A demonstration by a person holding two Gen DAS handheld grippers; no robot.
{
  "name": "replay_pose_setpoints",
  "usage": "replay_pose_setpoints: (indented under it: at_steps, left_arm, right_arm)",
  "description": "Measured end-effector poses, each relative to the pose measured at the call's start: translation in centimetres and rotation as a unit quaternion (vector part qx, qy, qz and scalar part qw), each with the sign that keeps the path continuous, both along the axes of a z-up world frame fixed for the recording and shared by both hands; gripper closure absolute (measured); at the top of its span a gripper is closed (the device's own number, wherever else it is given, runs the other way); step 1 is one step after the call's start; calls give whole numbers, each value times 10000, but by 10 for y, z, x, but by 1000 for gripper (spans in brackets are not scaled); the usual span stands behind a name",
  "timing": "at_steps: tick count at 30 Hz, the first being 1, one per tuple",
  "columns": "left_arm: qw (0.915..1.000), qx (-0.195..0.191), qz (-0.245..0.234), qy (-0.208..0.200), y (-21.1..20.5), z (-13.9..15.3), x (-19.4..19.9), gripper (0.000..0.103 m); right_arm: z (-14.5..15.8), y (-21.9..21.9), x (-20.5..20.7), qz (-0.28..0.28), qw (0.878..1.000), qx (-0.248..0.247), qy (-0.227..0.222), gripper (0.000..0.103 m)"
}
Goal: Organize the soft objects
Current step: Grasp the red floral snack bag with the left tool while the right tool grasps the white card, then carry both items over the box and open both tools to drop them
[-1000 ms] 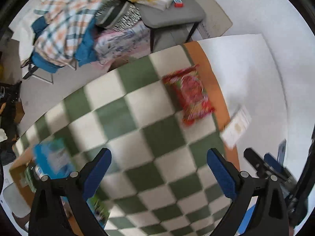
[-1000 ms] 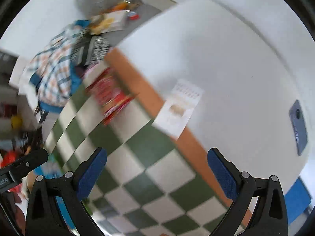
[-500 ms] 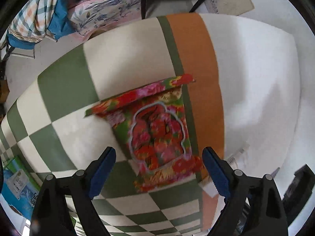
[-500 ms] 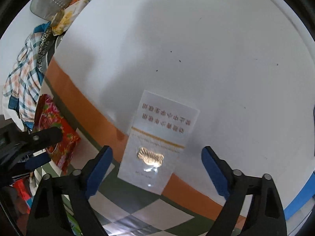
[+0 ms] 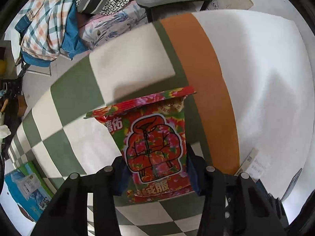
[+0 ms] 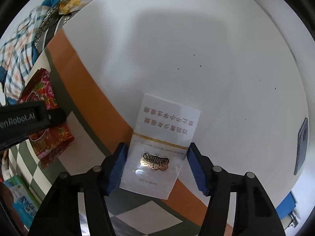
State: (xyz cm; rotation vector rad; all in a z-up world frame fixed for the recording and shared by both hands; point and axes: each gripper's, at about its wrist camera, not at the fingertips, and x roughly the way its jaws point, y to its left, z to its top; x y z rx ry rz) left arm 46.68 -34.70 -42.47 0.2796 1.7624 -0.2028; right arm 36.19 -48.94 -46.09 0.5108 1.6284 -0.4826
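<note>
Red floral-printed plastic pouch [image 5: 155, 149], flat and soft: expect low weight, a glossy film surface that slips, and contents that yield under pressure. Best taken across the body, below the wide crimped top seal, with moderate force only. Lies flat on the green-and-cream checkered cloth [image 5: 78, 90] covering the counter, lengthwise along the view of the left gripper [image 5: 155, 174].

Left gripper: fingers drawn in against both long edges of the pouch at its lower half, blue pads [image 5: 192, 174] touching the film on each side. Pinching the pouch; not possible to say whether the pouch has left the cloth.

White glossy rectangular pack with gold emblem and red lettering [image 6: 160, 147]: stiffer than the pouch, apparently a wrapped carton, though the fisheye view leaves the thickness unclear. Smooth wrap, hence slippery; grip on the two long sides, near the emblem end. Lies across the orange border strip [image 6: 86, 98] of the cloth, far end resting on the white counter [image 6: 196, 49].

Right gripper [image 6: 158, 169]: fingers on either side of the pack's near half, left pad [image 6: 118, 167] touching the edge, right pad just beside or barely touching its edge. Closing on the pack; firm contact on the right side cannot be confirmed.

Elsewhere: blue-and-green boxed pack [image 5: 25, 186] at the cloth's near left corner, well apart from both grippers.
</note>
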Motion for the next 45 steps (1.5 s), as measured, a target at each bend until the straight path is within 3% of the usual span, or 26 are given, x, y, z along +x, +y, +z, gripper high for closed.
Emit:
replay_pose_setpoints:
  at_steps: [4,11,20,29,34,38,45]
  left_arm:
    - [9998,-153,82,-23,15,13,-8,59]
    - [9980,-544,173,-261,50,56,-44,59]
    - [9875,-1344,219,-794,126,149,-108,59]
    - [9755,-1697,702,-1209,268,219,-163,59]
    - [9745,-1448,1057,-1353,363,229,-180,59]
    - [9739,-1266,1416,-1243,425,215,-185,59]
    - [9663,-1762,1792,-559,477,165,-181,58]
  right_arm:
    - [-2,1,-6,40,10000,58,-10,41]
    - [21,2,-36,-18,9985,326,-446,41]
    - [127,86,-54,784,9878,77,-1340,42]
    - [233,229,-103,1677,9650,469,-1962,42]
    - [262,312,-118,2144,9499,858,-2107,42]
    - [268,373,-122,2603,9359,955,-2175,42]
    - [231,464,-103,3332,9190,865,-1922,42]
